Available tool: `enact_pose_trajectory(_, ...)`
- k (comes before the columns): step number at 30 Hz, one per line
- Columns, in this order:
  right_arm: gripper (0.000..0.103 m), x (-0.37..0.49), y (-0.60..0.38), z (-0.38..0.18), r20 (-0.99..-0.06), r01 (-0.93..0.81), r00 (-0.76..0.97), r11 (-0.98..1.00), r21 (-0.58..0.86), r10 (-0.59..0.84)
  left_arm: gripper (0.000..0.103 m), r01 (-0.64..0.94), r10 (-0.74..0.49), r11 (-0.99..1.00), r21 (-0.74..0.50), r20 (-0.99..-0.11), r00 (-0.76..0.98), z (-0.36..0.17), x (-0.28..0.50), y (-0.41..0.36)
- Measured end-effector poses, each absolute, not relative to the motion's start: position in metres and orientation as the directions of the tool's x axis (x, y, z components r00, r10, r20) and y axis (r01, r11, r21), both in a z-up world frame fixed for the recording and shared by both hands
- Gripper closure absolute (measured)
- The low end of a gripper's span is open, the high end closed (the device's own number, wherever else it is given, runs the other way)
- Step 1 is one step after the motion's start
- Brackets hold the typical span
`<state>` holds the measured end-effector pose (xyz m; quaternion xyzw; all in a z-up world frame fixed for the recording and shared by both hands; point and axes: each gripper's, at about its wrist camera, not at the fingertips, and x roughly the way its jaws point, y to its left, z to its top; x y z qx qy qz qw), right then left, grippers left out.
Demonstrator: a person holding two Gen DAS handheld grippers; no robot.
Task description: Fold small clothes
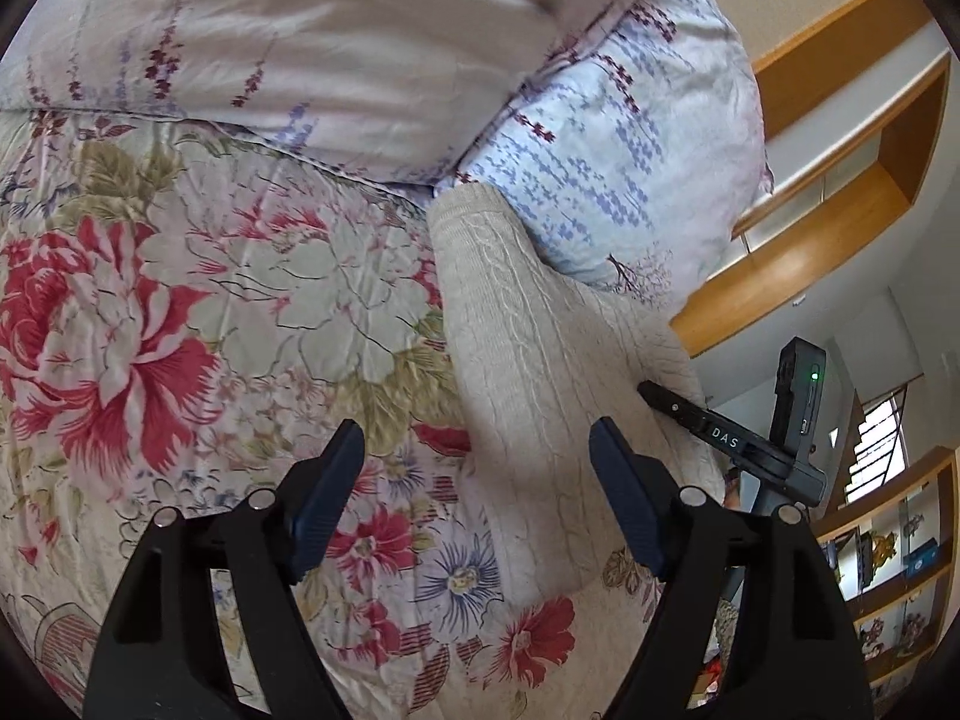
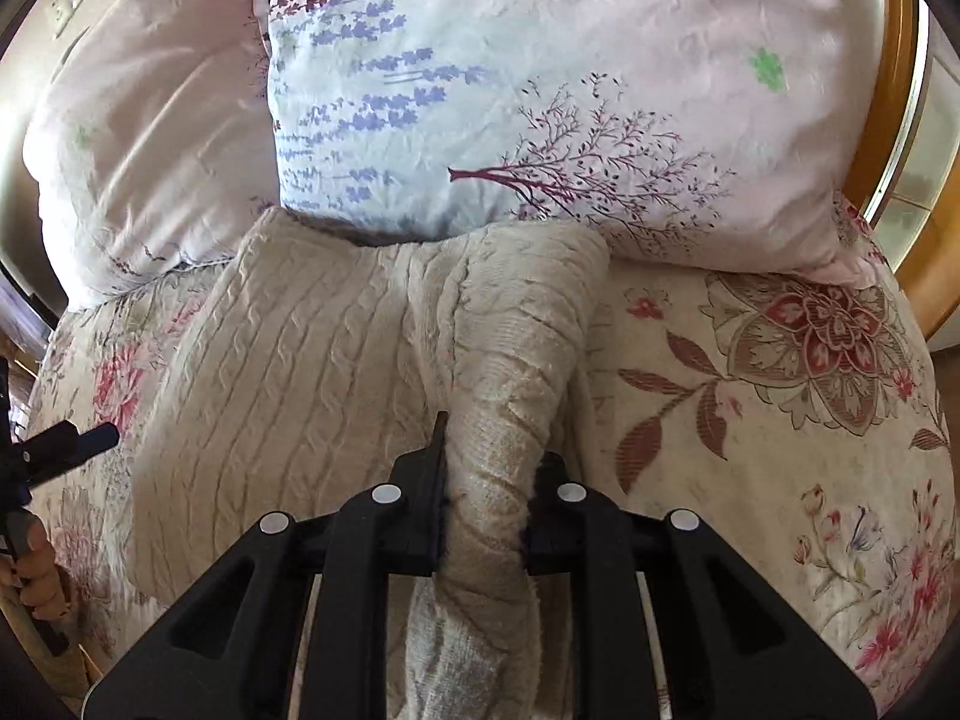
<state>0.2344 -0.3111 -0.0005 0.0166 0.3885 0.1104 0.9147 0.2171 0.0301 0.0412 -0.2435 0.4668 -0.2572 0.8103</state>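
Observation:
A cream cable-knit sweater (image 2: 300,360) lies on the flowered bedspread (image 2: 750,420) just below the pillows. My right gripper (image 2: 489,468) is shut on a bunched sleeve or side strip of that sweater (image 2: 516,372), lifted off the bed and draped back between the fingers. In the left wrist view the sweater (image 1: 540,348) runs up the middle right. My left gripper (image 1: 477,450) hovers open above its near edge and the bedspread (image 1: 180,300), holding nothing. The right gripper (image 1: 660,396) pokes in from the right onto the sweater's far side. The left gripper's tip (image 2: 90,438) shows at the left edge.
Two lavender-print pillows (image 2: 540,90) (image 1: 630,120) lie against the top of the bed. A wooden headboard shelf (image 1: 840,138) and shelves with ornaments (image 1: 888,570) stand to the right. A person's hand (image 2: 36,570) grips the left tool's handle.

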Motion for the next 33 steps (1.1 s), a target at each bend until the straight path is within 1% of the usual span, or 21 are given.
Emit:
enact_pose_trajectory(2, 0.086, 0.228, -0.307, 0.006, -0.683, -0.195, 0.706, 0.979, 0.067, 0.187, 0.026, 0.198, -0.647, 0.750, -0.631, -0.635, 0.422, 0.041, 0.216, 0.025)
enact_pose_trajectory(4, 0.086, 0.217, -0.302, 0.020, -0.627, -0.203, 0.760, 0.979, 0.020, 0.170, 0.026, 0.208, -0.649, 0.750, -0.627, -0.638, 0.415, 0.041, 0.216, 0.022)
enact_pose_trajectory(5, 0.086, 0.214, -0.301, 0.023, -0.617, -0.205, 0.769, 0.979, 0.012, 0.169, 0.026, 0.214, -0.648, 0.752, -0.623, -0.641, 0.412, 0.041, 0.216, 0.020)
enact_pose_trajectory(9, 0.086, 0.226, -0.307, 0.011, -0.661, -0.180, 0.739, 0.984, -0.007, 0.131, 0.026, 0.217, -0.656, 0.747, -0.628, -0.646, 0.390, 0.036, 0.216, 0.014)
enact_pose_trajectory(12, 0.086, 0.222, -0.319, 0.016, -0.619, -0.165, 0.769, 0.985, 0.049, 0.159, 0.026, 0.236, -0.661, 0.746, -0.623, -0.647, 0.381, 0.036, 0.214, 0.011)
enact_pose_trajectory(13, 0.086, 0.223, -0.324, 0.016, -0.620, -0.155, 0.768, 0.986, 0.063, 0.160, 0.026, 0.243, -0.658, 0.749, -0.616, -0.652, 0.377, 0.036, 0.214, 0.009)
enact_pose_trajectory(14, 0.085, 0.227, -0.327, 0.012, -0.631, -0.149, 0.759, 0.986, 0.071, 0.160, 0.026, 0.246, -0.658, 0.750, -0.614, -0.655, 0.371, 0.035, 0.214, 0.007)
enact_pose_trajectory(15, 0.084, 0.233, -0.330, 0.005, -0.662, -0.142, 0.732, 0.986, 0.082, 0.161, 0.026, 0.248, -0.662, 0.747, -0.617, -0.655, 0.364, 0.035, 0.214, 0.005)
enact_pose_trajectory(16, 0.080, 0.237, -0.334, -0.003, -0.695, -0.131, 0.701, 0.987, 0.094, 0.159, 0.026, 0.250, -0.668, 0.742, -0.622, -0.654, 0.355, 0.034, 0.214, 0.002)
enact_pose_trajectory(17, 0.073, 0.236, -0.341, -0.007, -0.706, -0.114, 0.689, 0.987, 0.118, 0.164, 0.026, 0.252, -0.674, 0.737, -0.627, -0.653, 0.346, 0.033, 0.213, 0.000)
enact_pose_trajectory(18, 0.070, 0.234, -0.346, -0.007, -0.704, -0.101, 0.690, 0.985, 0.140, 0.170, 0.026, 0.256, -0.680, 0.732, -0.632, -0.650, 0.340, 0.033, 0.212, -0.002)
enact_pose_trajectory(19, 0.064, 0.231, -0.351, -0.005, -0.695, -0.094, 0.694, 0.981, 0.169, 0.186, 0.025, 0.262, -0.685, 0.727, -0.634, -0.647, 0.334, 0.033, 0.211, -0.005)
enact_pose_trajectory(22, 0.056, 0.210, -0.368, 0.002, -0.667, -0.103, 0.701, 0.961, 0.256, 0.252, 0.024, 0.275, -0.683, 0.730, -0.625, -0.655, 0.324, 0.031, 0.209, -0.010)
enact_pose_trajectory(23, 0.056, 0.201, -0.375, 0.003, -0.658, -0.106, 0.701, 0.953, 0.283, 0.274, 0.024, 0.276, -0.683, 0.730, -0.625, -0.656, 0.322, 0.031, 0.209, -0.011)
enact_pose_trajectory(30, 0.057, 0.166, -0.397, -0.011, -0.638, -0.108, 0.681, 0.912, 0.397, 0.359, 0.023, 0.259, -0.673, 0.739, -0.621, -0.670, 0.314, 0.024, 0.211, -0.020)
enact_pose_trajectory(31, 0.064, 0.163, -0.396, -0.014, -0.634, -0.118, 0.677, 0.905, 0.409, 0.374, 0.023, 0.258, -0.671, 0.741, -0.620, -0.672, 0.313, 0.023, 0.212, -0.022)
enact_pose_trajectory(32, 0.074, 0.162, -0.393, -0.016, -0.634, -0.127, 0.672, 0.903, 0.411, 0.383, 0.024, 0.253, -0.667, 0.745, -0.617, -0.676, 0.313, 0.022, 0.212, -0.025)
enact_pose_trajectory(33, 0.077, 0.162, -0.390, -0.018, -0.640, -0.127, 0.671, 0.909, 0.397, 0.373, 0.024, 0.250, -0.666, 0.746, -0.618, -0.678, 0.312, 0.020, 0.213, -0.027)
